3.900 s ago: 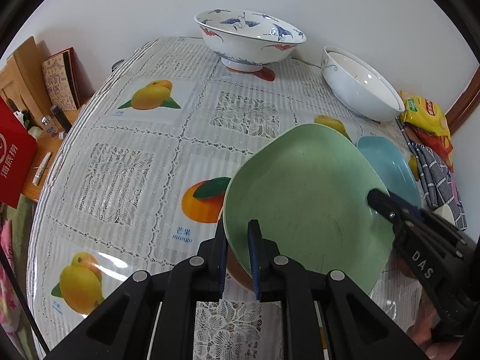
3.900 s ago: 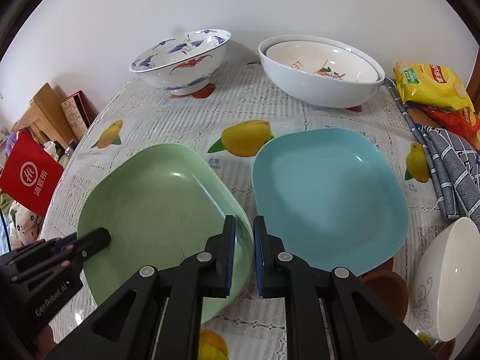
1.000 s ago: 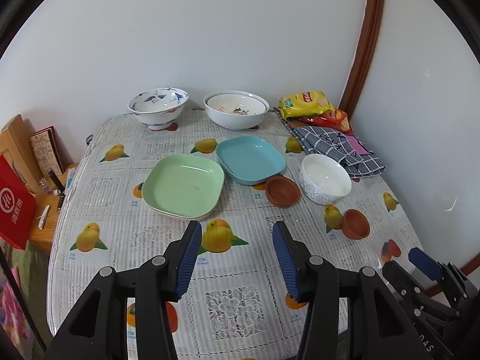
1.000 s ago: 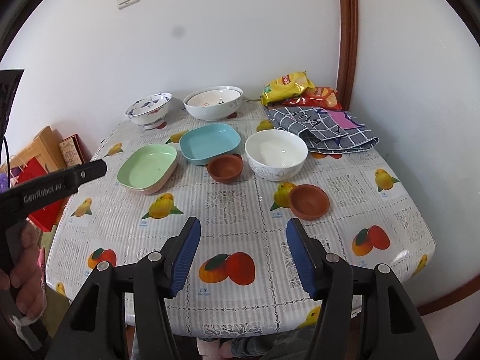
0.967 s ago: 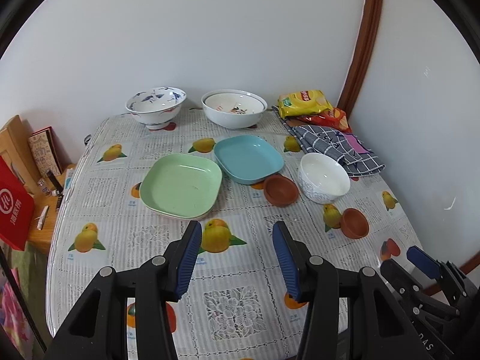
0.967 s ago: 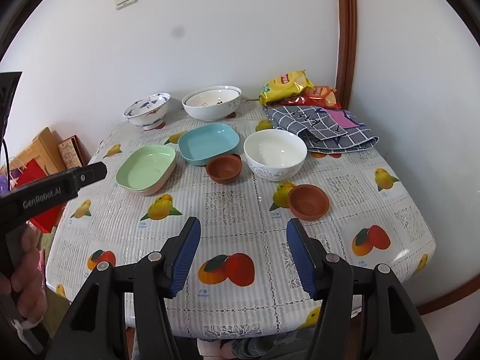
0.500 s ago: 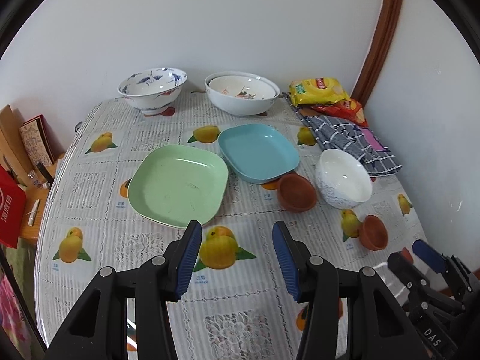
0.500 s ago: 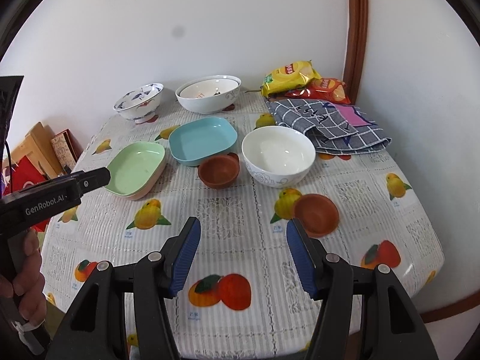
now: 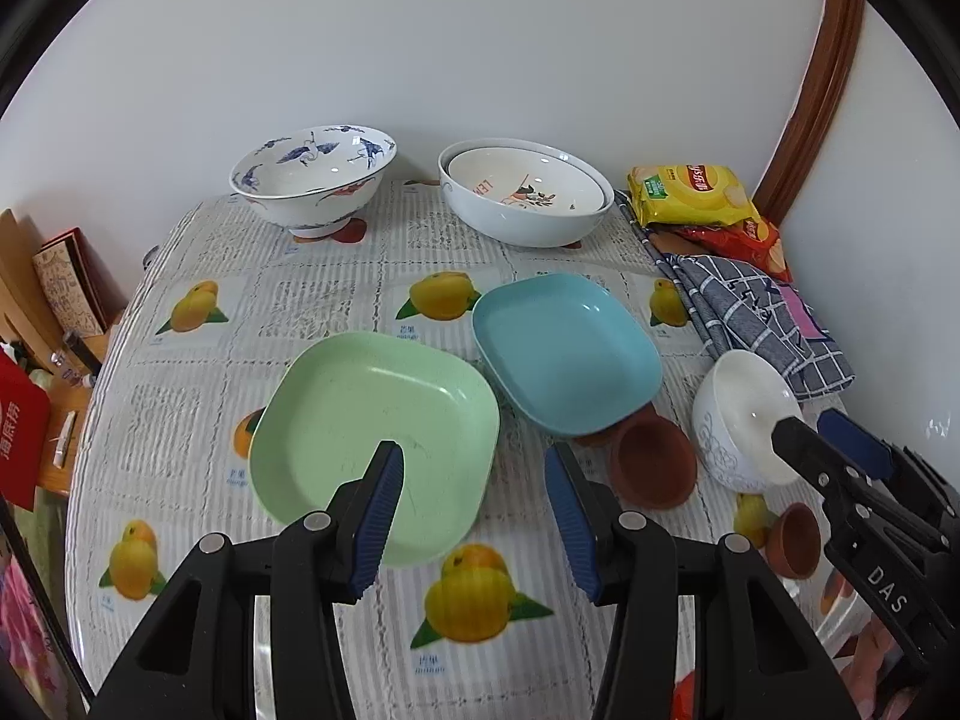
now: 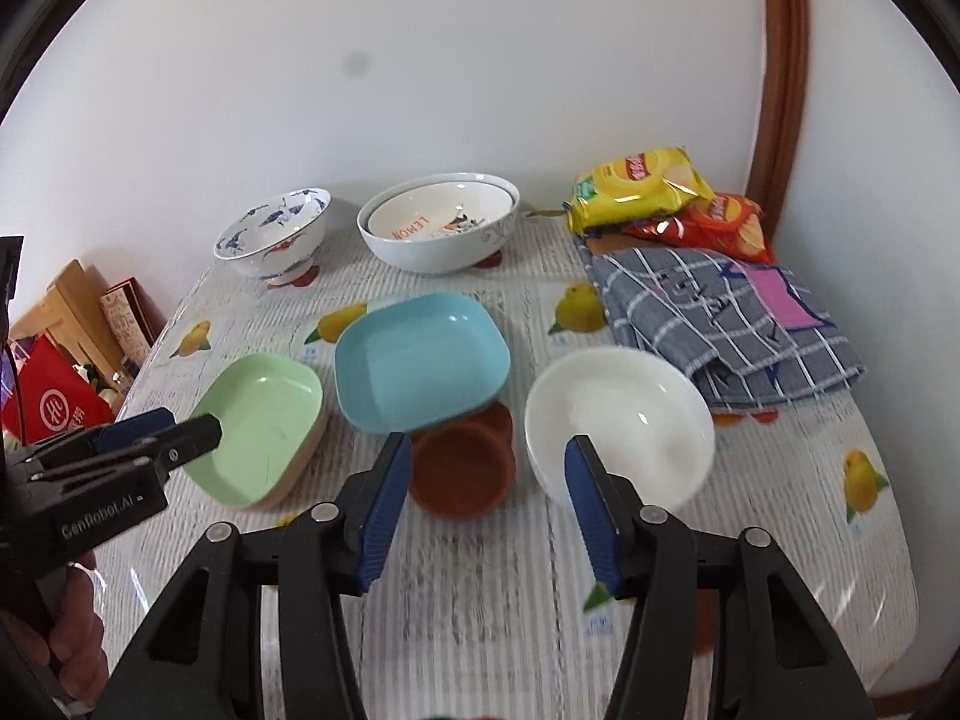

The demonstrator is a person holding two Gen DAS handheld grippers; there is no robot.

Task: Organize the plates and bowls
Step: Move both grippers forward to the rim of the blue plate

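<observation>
A green square plate [image 9: 372, 426] lies at the table's middle on a tan plate, with a blue square plate [image 9: 564, 348] to its right. A small brown bowl [image 10: 462, 468] sits in front of the blue plate, beside a white bowl [image 10: 618, 414]. My left gripper [image 9: 474, 462] hovers open and empty over the green plate's near right corner. My right gripper [image 10: 487, 450] hangs above the table before the brown bowl and white bowl. Its jaws are closing and grip nothing. A blue-and-white bowl [image 9: 312, 180] and a large white bowl [image 9: 525, 192] stand at the back.
Snack bags [image 9: 690, 192] and a checked cloth [image 9: 750, 312] lie at the back right. Another small brown bowl [image 9: 792, 540] sits near the right edge. A red bag [image 9: 18, 444] and boxes stand off the table's left side. A hand [image 10: 66, 624] holds the left gripper.
Both grippers have moved forward and lower toward the dishes, which now look larger. The right gripper's jaws have narrowed a little. No dish has moved.
</observation>
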